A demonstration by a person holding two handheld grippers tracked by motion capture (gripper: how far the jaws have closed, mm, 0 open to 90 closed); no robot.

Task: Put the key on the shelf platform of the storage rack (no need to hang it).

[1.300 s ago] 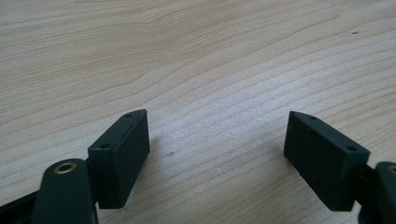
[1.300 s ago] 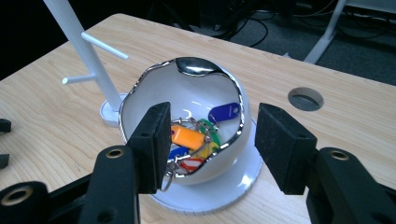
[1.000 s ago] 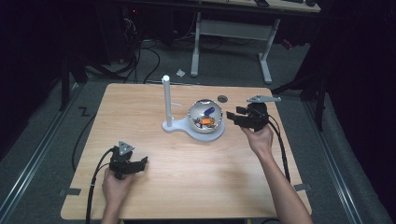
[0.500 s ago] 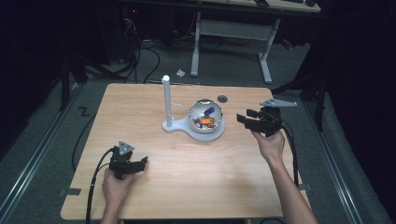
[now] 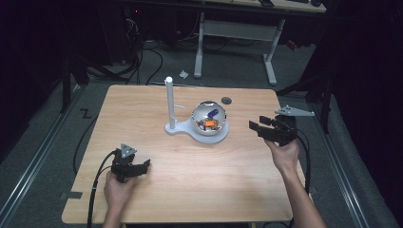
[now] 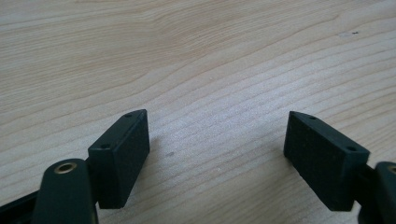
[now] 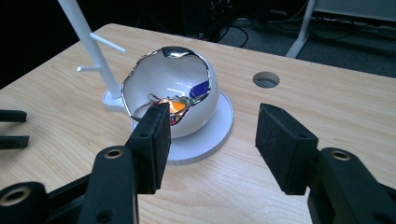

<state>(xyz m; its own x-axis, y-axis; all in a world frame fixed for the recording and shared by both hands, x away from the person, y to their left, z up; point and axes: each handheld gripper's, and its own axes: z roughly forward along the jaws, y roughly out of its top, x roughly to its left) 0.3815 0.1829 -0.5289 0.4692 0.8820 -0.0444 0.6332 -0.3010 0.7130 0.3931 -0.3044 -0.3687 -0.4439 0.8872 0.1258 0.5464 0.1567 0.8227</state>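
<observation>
White globe (image 5: 209,121) with coloured bits inside sits on its round base at mid-tabletop (image 5: 199,180). Your right gripper (image 5: 259,128) has drawn back from it, fingers wide, empty. Left gripper (image 5: 138,167) rests open, empty.

No lettering, label, brand or number can be read anywhere in these views. A dark zigzag mark lies on the floor (image 5: 85,113) left of the desk (image 5: 142,104); it may be a letter Z or just tape, too small to tell.
</observation>
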